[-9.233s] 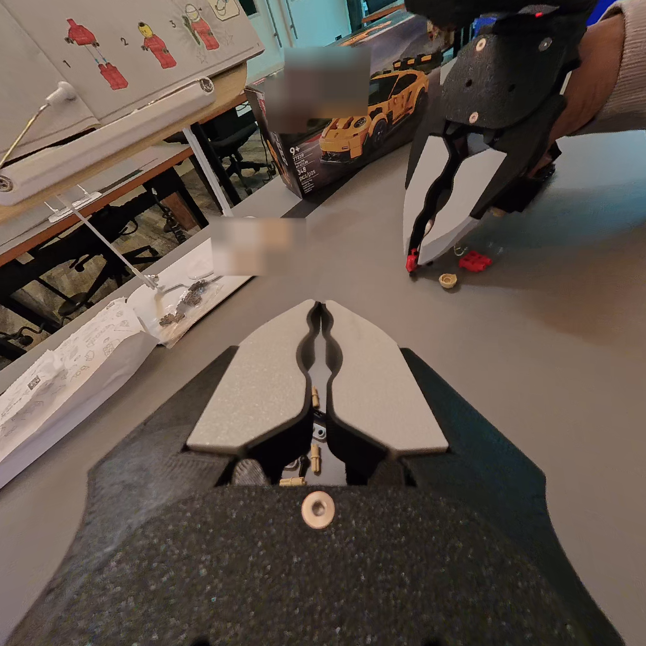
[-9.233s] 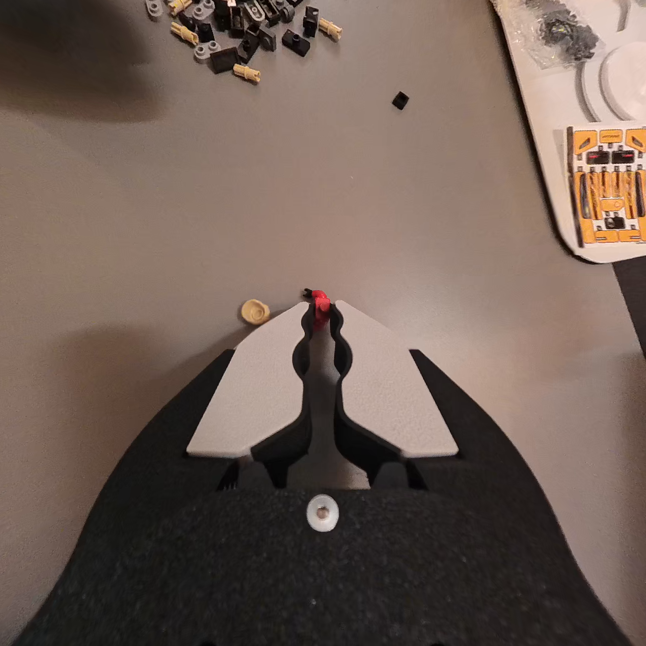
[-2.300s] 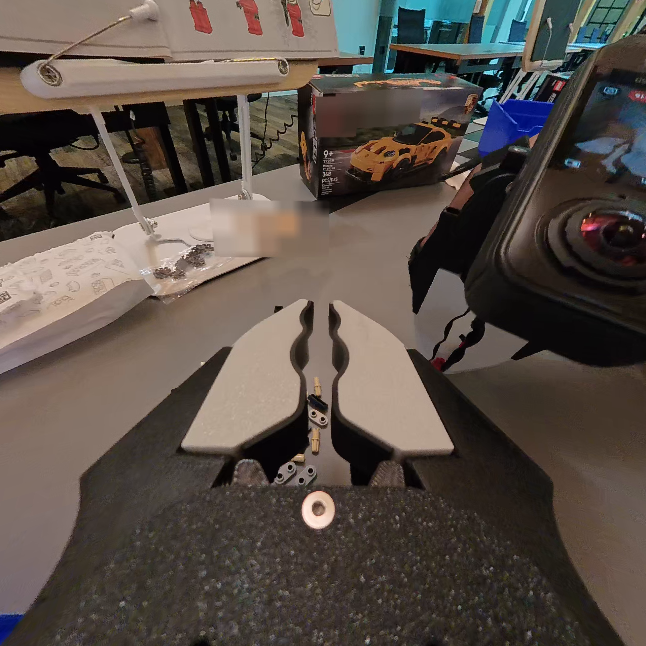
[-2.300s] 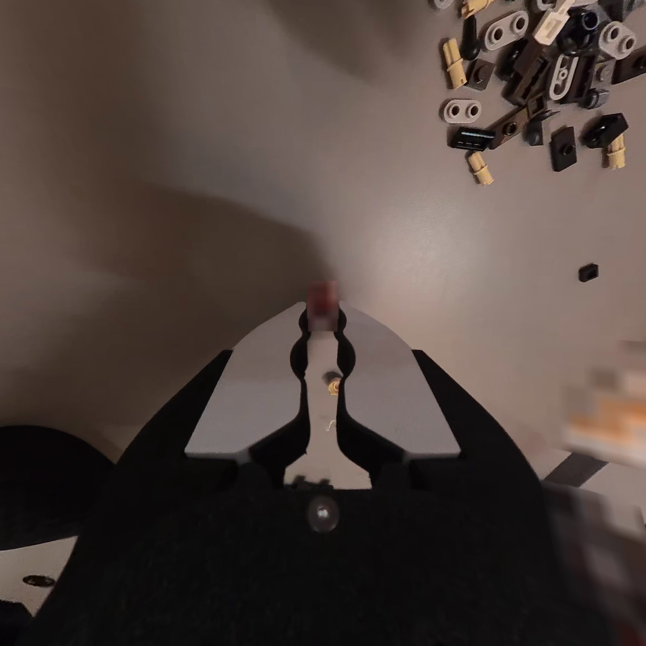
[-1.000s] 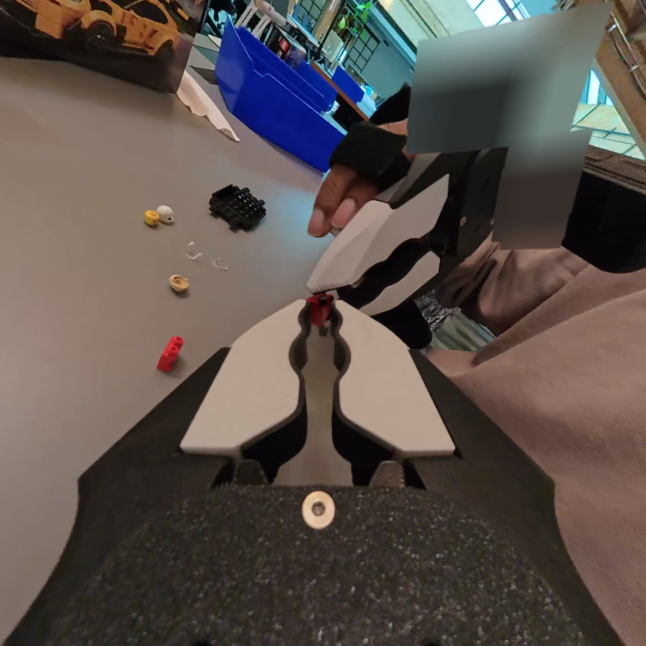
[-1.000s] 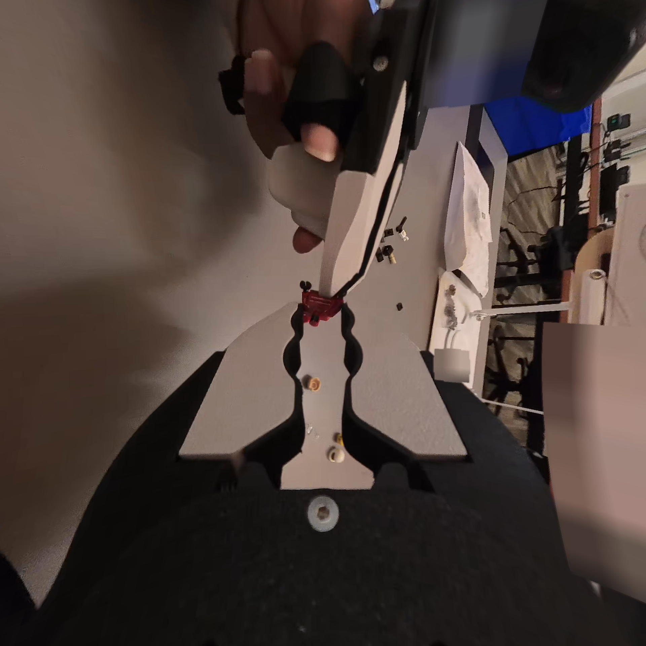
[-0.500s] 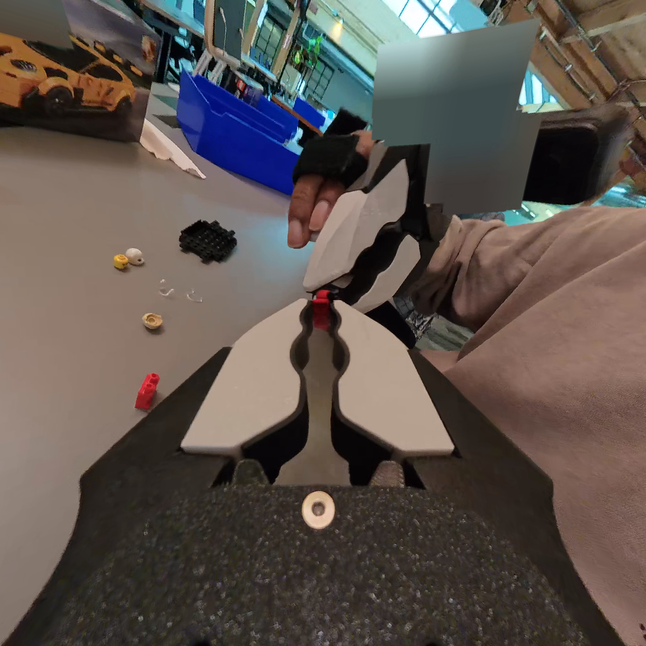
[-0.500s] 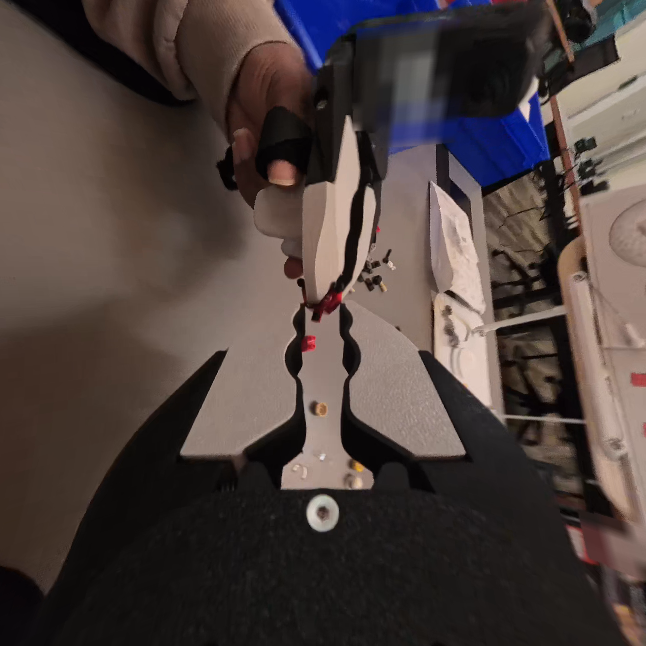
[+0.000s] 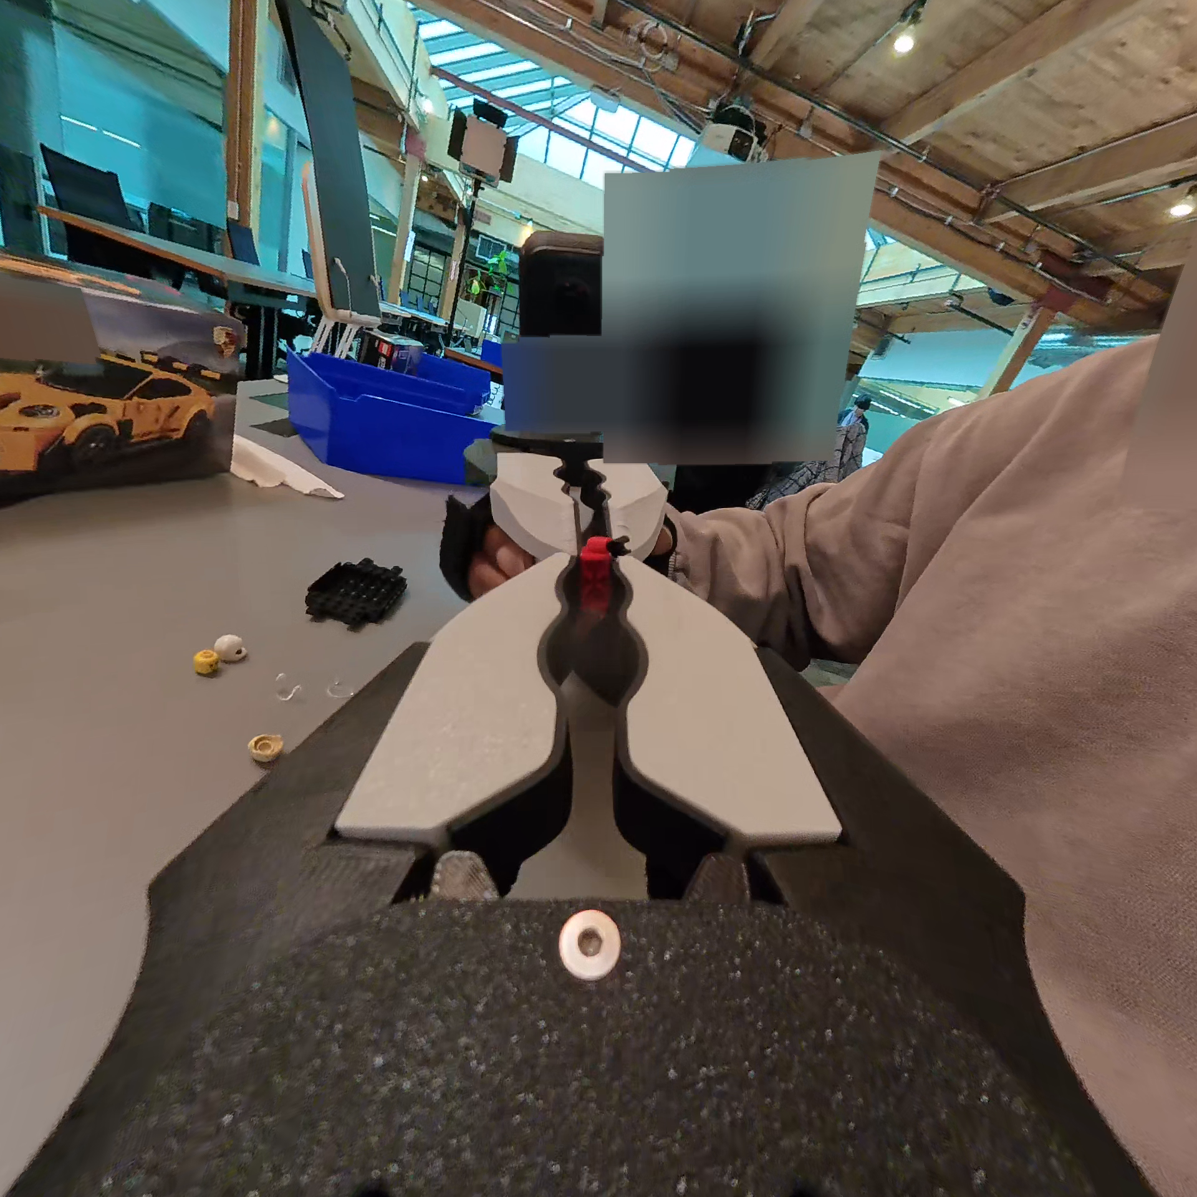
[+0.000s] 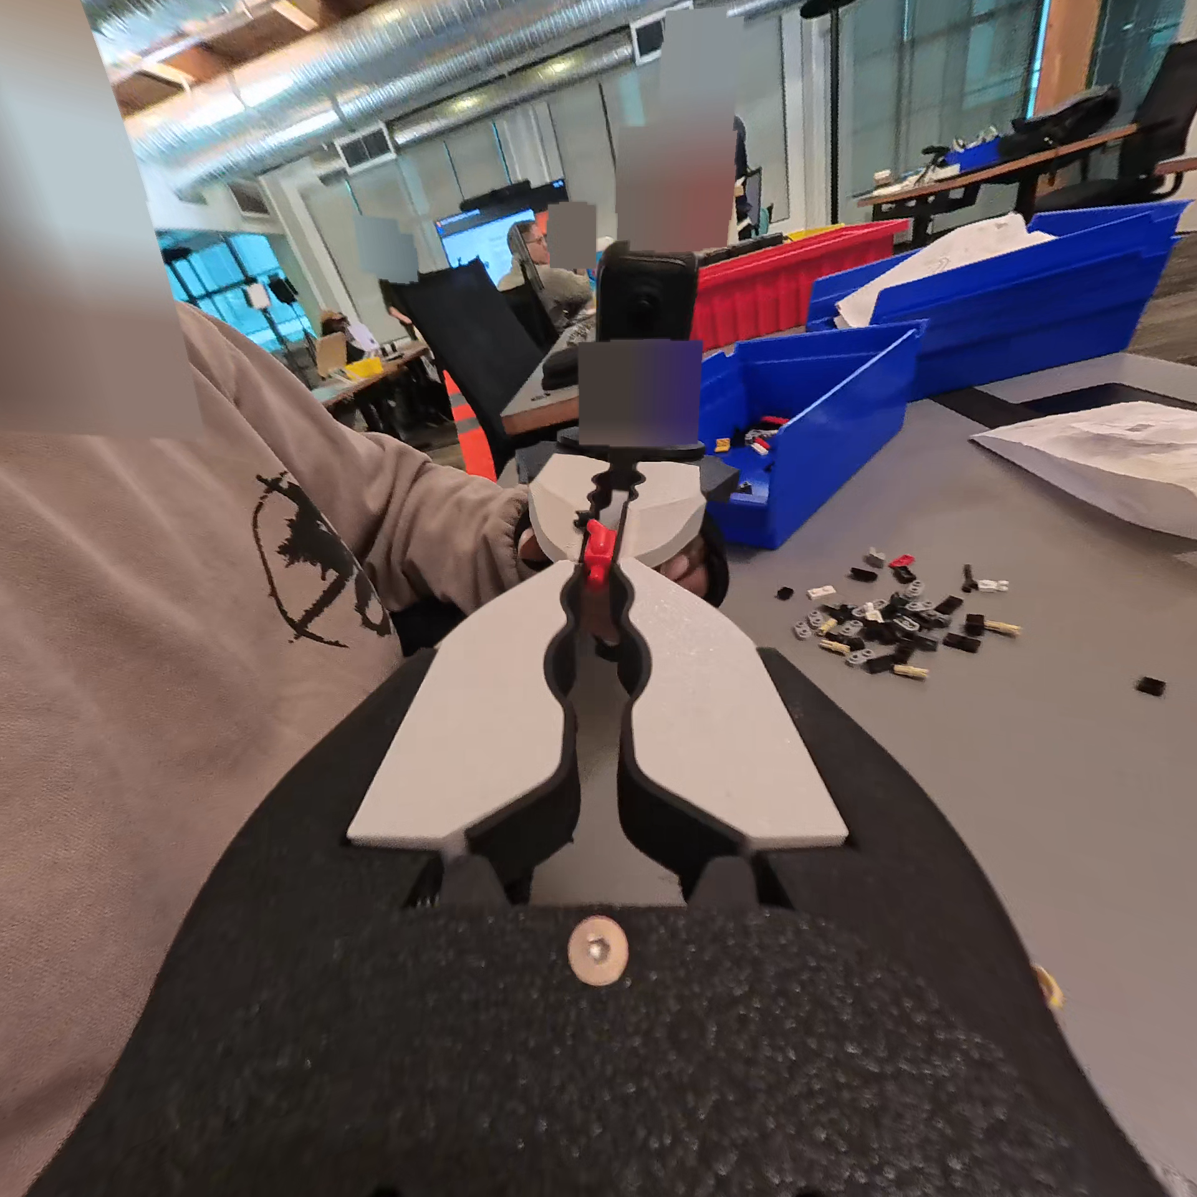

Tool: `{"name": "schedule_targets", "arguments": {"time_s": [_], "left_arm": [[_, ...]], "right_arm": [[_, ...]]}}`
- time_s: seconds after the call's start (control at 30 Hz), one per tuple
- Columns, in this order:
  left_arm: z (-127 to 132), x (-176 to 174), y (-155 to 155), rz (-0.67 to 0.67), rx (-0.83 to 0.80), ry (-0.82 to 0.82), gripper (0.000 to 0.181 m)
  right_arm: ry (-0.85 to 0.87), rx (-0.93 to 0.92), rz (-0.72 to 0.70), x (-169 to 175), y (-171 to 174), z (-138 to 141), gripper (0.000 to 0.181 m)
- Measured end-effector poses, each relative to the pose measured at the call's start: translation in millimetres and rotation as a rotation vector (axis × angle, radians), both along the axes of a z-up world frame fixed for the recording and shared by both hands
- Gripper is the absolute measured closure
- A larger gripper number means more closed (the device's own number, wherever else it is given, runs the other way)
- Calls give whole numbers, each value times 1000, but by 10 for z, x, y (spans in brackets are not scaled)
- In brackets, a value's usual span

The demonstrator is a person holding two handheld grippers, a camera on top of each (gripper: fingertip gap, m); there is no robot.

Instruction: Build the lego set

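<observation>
Since half a second ago both grippers have swung up to face each other tip to tip above the grey table (image 9: 97,809). The left gripper (image 9: 592,570) is clamped on the red piece (image 9: 594,576); the right gripper (image 10: 599,570) pinches it too, so I judge a mid-air handover or regrip. Loose parts (image 10: 900,622) lie far right, blue bins (image 10: 842,414) beyond, in an open workshop.

Loose bricks (image 10: 897,625) on table (image 10: 971,777), bin (image 10: 809,414) behind them
</observation>
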State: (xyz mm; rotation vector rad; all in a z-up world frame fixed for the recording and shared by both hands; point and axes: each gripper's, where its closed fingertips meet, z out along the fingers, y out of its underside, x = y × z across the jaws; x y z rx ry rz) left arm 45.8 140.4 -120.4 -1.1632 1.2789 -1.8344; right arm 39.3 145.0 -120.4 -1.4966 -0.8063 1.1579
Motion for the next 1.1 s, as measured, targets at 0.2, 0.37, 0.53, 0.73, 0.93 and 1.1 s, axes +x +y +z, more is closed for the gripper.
{"name": "schedule_targets", "arguments": {"time_s": [0.2,0.37,0.53,0.73,0.93,1.1], "left_arm": [[-34,-27,10,14,93,25,173],[-69,-20,27,41,153,52,176],[-82,-15,34,50,163,56,172],[-91,-13,-3,35,171,58,174],[-47,-7,26,60,158,33,174],[-60,3,-4,48,164,37,174]], "right_arm": [[-40,8,26,23,-19,-43,176],[-74,4,24,78,-11,-76,176],[-56,-4,29,77,-11,-82,176],[-65,10,35,58,-27,-88,176],[-73,31,-6,43,11,-95,163],[-59,49,-2,6,-3,-74,174]]}}
